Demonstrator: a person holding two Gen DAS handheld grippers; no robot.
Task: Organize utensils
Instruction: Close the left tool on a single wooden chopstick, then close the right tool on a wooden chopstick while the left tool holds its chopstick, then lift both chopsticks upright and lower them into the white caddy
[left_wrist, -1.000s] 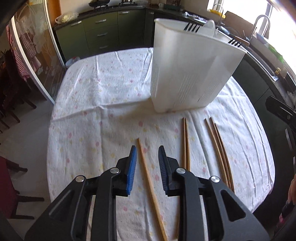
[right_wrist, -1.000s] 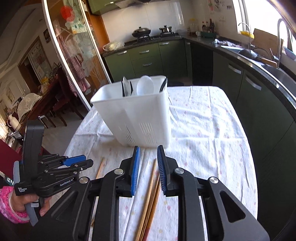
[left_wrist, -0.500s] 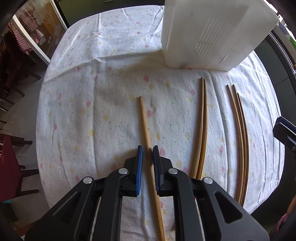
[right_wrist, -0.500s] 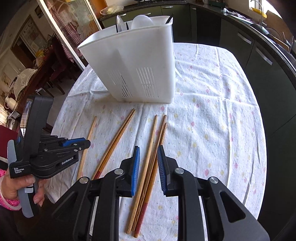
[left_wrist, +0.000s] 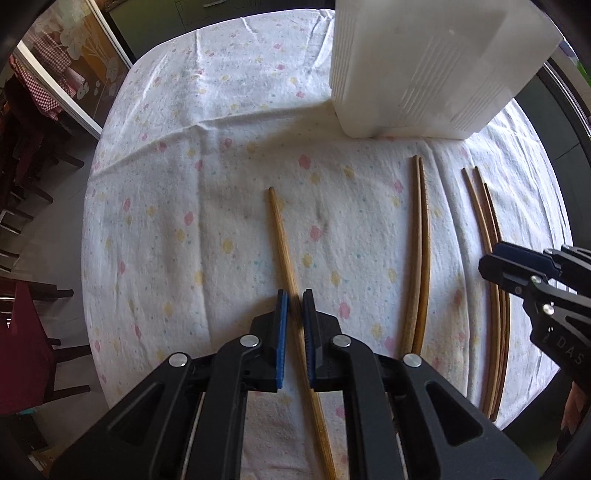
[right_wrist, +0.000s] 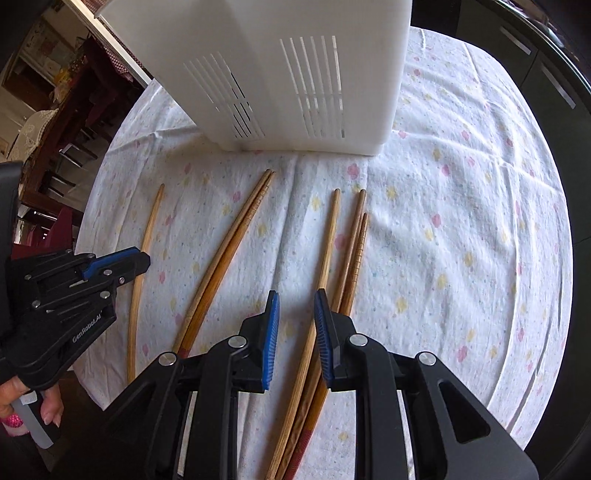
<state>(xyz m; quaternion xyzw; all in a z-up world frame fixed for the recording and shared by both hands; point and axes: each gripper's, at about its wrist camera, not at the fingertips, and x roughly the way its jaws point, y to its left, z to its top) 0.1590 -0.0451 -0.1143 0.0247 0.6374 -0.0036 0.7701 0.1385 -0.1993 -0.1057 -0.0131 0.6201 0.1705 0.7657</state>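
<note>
Your left gripper (left_wrist: 294, 309) seems nearly closed around the lone chopstick (left_wrist: 282, 246), right gripper (right_wrist: 296, 313) open and empty: light, stiff, slippery, so pinch mid-shaft.

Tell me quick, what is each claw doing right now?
Left claw: closed around the lone chopstick.
Right claw: open, holding nothing, low over three chopsticks.

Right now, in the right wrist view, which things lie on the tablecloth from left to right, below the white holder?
Left gripper → single chopstick → pair of chopsticks → group of three chopsticks, with the right gripper open over its left edge.
</note>
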